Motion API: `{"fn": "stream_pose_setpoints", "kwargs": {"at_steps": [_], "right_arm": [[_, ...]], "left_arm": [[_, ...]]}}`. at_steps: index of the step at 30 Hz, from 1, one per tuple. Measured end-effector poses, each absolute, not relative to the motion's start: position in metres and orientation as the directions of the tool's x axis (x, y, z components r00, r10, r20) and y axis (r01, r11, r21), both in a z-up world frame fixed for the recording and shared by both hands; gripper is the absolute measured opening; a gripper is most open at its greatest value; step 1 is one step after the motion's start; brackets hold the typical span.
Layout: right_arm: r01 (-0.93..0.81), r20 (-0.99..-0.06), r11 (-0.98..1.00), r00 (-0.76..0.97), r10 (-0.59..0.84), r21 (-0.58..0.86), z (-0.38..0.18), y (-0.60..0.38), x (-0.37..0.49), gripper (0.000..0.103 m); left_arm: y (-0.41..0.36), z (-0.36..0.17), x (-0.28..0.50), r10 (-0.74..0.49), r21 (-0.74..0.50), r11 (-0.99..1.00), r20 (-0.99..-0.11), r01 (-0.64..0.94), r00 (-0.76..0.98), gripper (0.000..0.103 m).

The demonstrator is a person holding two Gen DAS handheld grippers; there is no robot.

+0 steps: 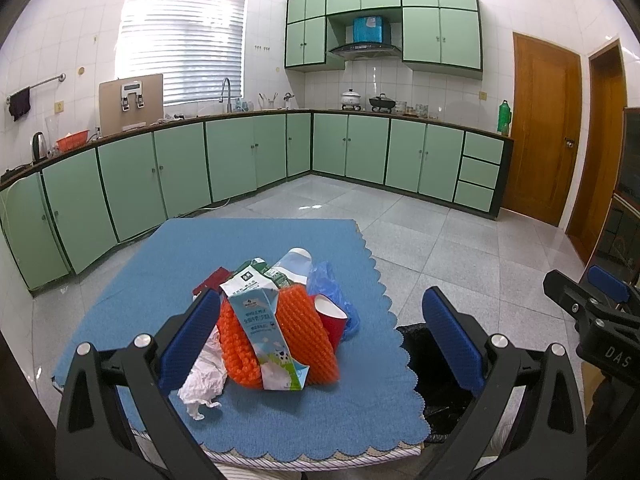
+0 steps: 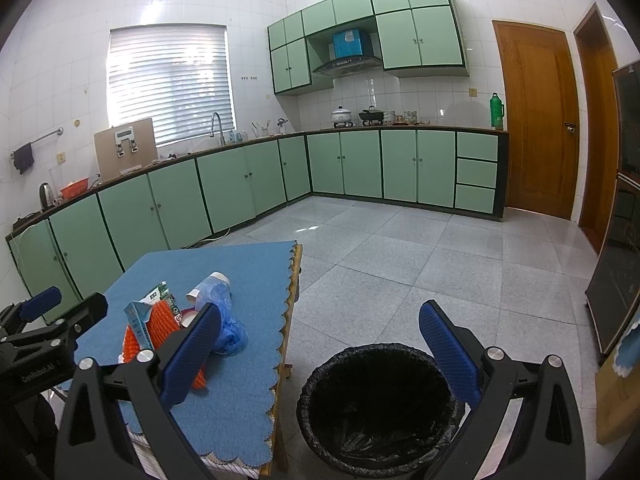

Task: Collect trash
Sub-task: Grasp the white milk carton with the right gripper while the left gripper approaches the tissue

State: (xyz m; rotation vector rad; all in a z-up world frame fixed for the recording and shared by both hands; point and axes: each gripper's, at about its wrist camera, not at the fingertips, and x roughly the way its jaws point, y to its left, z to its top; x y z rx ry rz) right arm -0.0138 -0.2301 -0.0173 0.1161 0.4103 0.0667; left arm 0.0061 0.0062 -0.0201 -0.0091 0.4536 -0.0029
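- Several trash items, a carton (image 1: 266, 334), red cup (image 1: 331, 318) and tissue (image 1: 204, 380), are piled on the blue mat (image 1: 200, 248); the left gripper (image 1: 320, 344) is held spread, empty.
- One black-lined bin (image 2: 376, 408) is seen beside the table, nothing visible inside; the right gripper (image 2: 320, 356) is held spread, empty.

Table (image 2: 286, 364) under blue mat (image 1: 280, 236); trash pile (image 1: 272, 328) on mat, perhaps overlapping.

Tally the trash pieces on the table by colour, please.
Red: 2, paper cup, flat packet.
Orange: 1, foam net.
Blue: 1, plastic bag.
White: 1, crumpled tissue.
White-green print: 1, milk carton.
Clear: 1, plastic bottle.
Total: 7, as far as visible.
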Motion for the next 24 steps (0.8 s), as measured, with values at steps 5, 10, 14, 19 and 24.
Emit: {"fn": "stream_pose_setpoints", "kwargs": {"at_steps": [5, 10, 14, 19, 24], "right_arm": [[-0.057, -0.395, 0.991, 0.913, 0.101, 0.121, -0.023, -0.220, -0.009, 0.097], [-0.089, -0.395, 0.988, 0.909, 0.132, 0.125, -0.033, -0.204, 0.001, 0.097], [-0.127, -0.393, 0.984, 0.905, 0.166, 0.123, -0.043, -0.186, 0.013, 0.097], [-0.183, -0.409, 0.974, 0.885, 0.222, 0.131, -0.060, -0.157, 0.028, 0.097], [-0.258, -0.420, 0.957, 0.860, 0.291, 0.135, -0.076, -0.126, 0.039, 0.092]], "left_arm": [[0.017, -0.021, 0.007, -0.003, -0.017, 1.000, -0.440, -0.005, 0.898, 0.098], [0.043, -0.028, 0.010, 0.047, -0.010, 0.998, -0.456, -0.058, 0.889, 0.098], [0.069, -0.039, 0.012, 0.120, 0.023, 0.992, -0.467, -0.124, 0.876, 0.098], [0.100, -0.054, 0.016, 0.186, 0.044, 0.981, -0.475, -0.188, 0.860, 0.098], [0.121, -0.063, 0.018, 0.196, 0.022, 0.977, -0.487, -0.212, 0.851, 0.098]]}}
